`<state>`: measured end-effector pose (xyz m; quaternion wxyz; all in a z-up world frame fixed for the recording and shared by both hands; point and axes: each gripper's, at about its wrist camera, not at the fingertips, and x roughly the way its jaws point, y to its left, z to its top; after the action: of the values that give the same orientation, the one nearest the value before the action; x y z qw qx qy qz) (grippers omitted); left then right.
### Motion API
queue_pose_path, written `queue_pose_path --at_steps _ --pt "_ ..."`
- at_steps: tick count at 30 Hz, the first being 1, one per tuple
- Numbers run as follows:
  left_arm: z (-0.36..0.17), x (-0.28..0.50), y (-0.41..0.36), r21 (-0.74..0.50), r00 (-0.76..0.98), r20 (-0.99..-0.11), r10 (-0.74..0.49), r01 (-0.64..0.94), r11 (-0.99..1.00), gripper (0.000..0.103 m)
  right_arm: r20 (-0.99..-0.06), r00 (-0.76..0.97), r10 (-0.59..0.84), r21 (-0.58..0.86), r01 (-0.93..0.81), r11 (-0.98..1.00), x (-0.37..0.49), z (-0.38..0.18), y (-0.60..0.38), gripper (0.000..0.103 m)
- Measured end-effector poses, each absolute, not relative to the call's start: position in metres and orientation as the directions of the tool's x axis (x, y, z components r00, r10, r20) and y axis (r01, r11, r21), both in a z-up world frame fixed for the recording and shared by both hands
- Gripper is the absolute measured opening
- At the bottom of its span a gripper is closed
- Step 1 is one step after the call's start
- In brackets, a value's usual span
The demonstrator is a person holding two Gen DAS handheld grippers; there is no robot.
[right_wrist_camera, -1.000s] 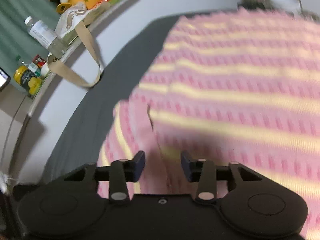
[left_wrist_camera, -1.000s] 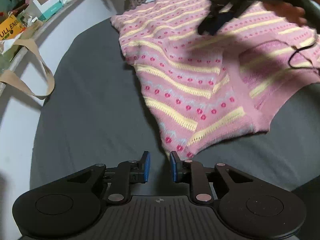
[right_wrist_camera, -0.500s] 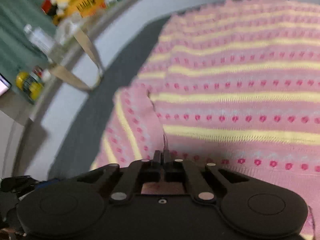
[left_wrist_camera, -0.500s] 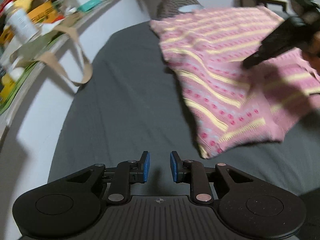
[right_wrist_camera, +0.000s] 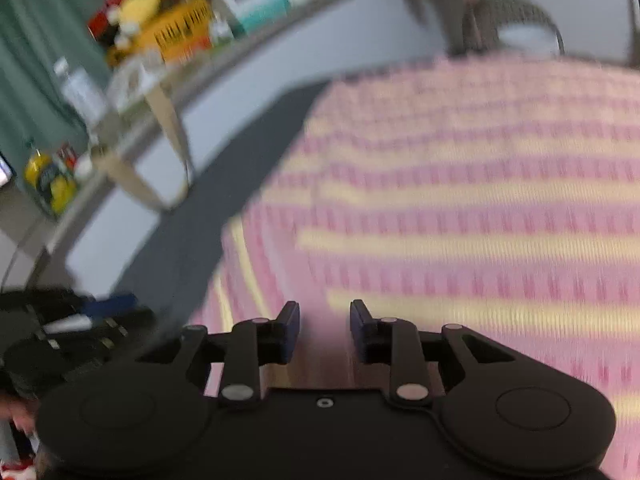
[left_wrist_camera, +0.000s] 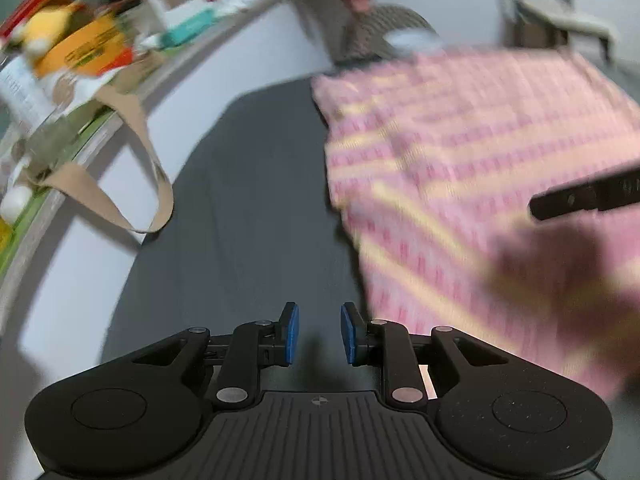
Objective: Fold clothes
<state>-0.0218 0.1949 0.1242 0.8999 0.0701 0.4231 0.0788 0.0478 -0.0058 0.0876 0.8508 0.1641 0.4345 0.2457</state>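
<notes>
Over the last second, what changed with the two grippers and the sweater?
The right gripper shut on the pink sweater half a second ago, then opened and let go. The left gripper stayed open and empty over the grey surface; its view swung left.

sweater: I see pink knit, pale yellow stripes, rows of darker pink dots
tabletop: dark grey
left gripper: black, blue pads
right gripper: black, dark blue pads
bag strap: tan
</notes>
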Motion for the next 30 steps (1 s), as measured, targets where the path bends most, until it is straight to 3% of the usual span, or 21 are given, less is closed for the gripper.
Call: queue_pose_path --at_steps 3,5,6,8,15,18,22,23,25,30 --pt "0.124 -0.014 0.231 -0.204 0.671 -0.73 0.134 -0.401 0.893 0.025 -0.63 0.497 0.596 0.516 -0.306 0.8 0.085 0.094 0.004 0.028" --pt "0.104 -0.023 0.256 -0.484 0.717 -0.696 0.032 -0.501 0.717 0.036 -0.642 0.428 0.637 0.544 -0.331 0.771 0.113 0.089 0.016 0.027" --pt "0.092 -0.028 0.264 -0.573 0.735 -0.678 -0.007 -0.522 0.632 0.038 -0.642 0.405 0.651 0.552 -0.346 0.759 0.122 0.086 0.021 0.027" --pt "0.072 -0.035 0.268 -0.632 0.747 -0.664 -0.039 -0.532 0.564 0.038 -0.645 0.376 0.666 0.539 -0.394 0.744 0.134 0.081 0.031 0.027" --pt "0.06 -0.037 0.255 -0.627 0.748 -0.654 -0.111 -0.454 0.633 0.039 -0.654 0.316 0.688 0.336 -0.693 0.638 0.137 0.076 0.063 0.027" --pt "0.06 -0.028 0.242 -0.554 0.709 -0.697 -0.109 -0.435 0.71 0.039 -0.67 0.296 0.68 0.295 -0.735 0.611 0.139 0.072 0.071 0.027" --pt "0.058 -0.014 0.227 -0.366 0.645 -0.764 0.001 -0.435 0.823 0.038 -0.702 0.266 0.661 0.268 -0.761 0.59 0.141 0.062 0.084 0.027" --pt "0.057 -0.011 0.224 -0.32 0.628 -0.778 0.026 -0.431 0.843 0.038 -0.698 0.272 0.662 0.256 -0.769 0.586 0.139 0.064 0.085 0.024" --pt "0.057 -0.007 0.218 -0.258 0.622 -0.781 0.055 -0.401 0.879 0.038 -0.691 0.285 0.665 0.233 -0.783 0.577 0.133 0.068 0.085 0.007" --pt "0.057 -0.008 0.205 -0.145 0.613 -0.782 0.116 -0.36 0.922 0.038 -0.657 0.347 0.669 0.172 -0.796 0.581 0.116 0.084 0.081 0.006"
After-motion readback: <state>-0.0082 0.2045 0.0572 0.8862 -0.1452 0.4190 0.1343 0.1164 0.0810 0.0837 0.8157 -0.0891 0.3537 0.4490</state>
